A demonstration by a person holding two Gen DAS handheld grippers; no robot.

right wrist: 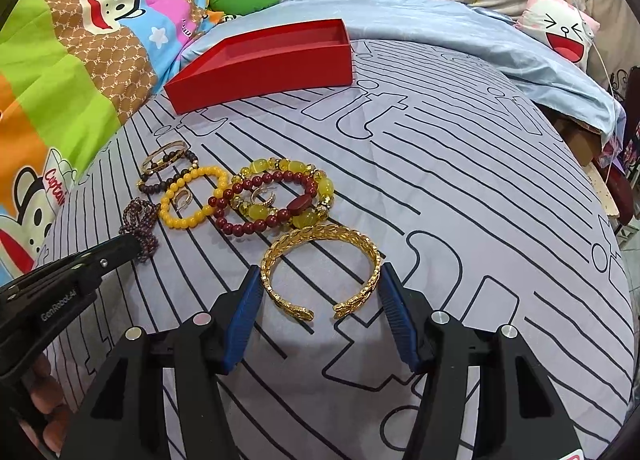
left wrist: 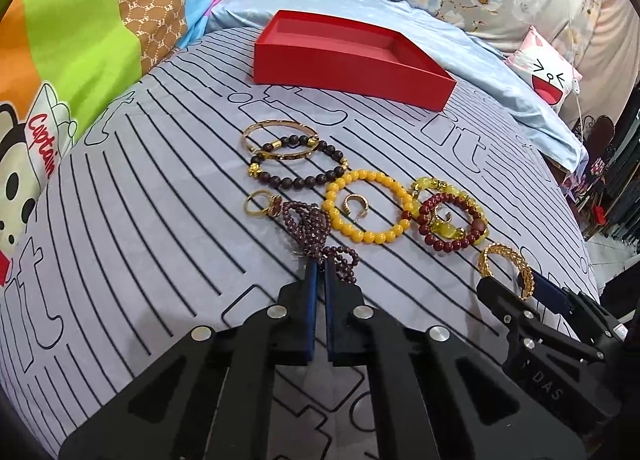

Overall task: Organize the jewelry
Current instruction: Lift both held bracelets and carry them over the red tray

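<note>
Jewelry lies on a striped bedspread in front of an empty red box (left wrist: 352,54) (right wrist: 264,64). My left gripper (left wrist: 320,266) is shut on a purple bead strand (left wrist: 310,228), also seen in the right wrist view (right wrist: 140,220). My right gripper (right wrist: 320,278) is open, its fingers on either side of a gold leaf cuff (right wrist: 320,264) that lies on the bed; the cuff shows in the left wrist view (left wrist: 506,268). Further back lie a yellow bead bracelet (left wrist: 368,206), a red bead bracelet (left wrist: 452,226), a dark bead bracelet (left wrist: 300,164), a gold bangle (left wrist: 278,140) and gold rings (left wrist: 258,204).
A colourful cartoon quilt (left wrist: 80,40) is piled at the left. A light blue sheet (left wrist: 480,72) and a pink cartoon pillow (left wrist: 544,76) lie behind the box. The bed's edge drops off at the right, with floor and furniture (left wrist: 608,200) beyond.
</note>
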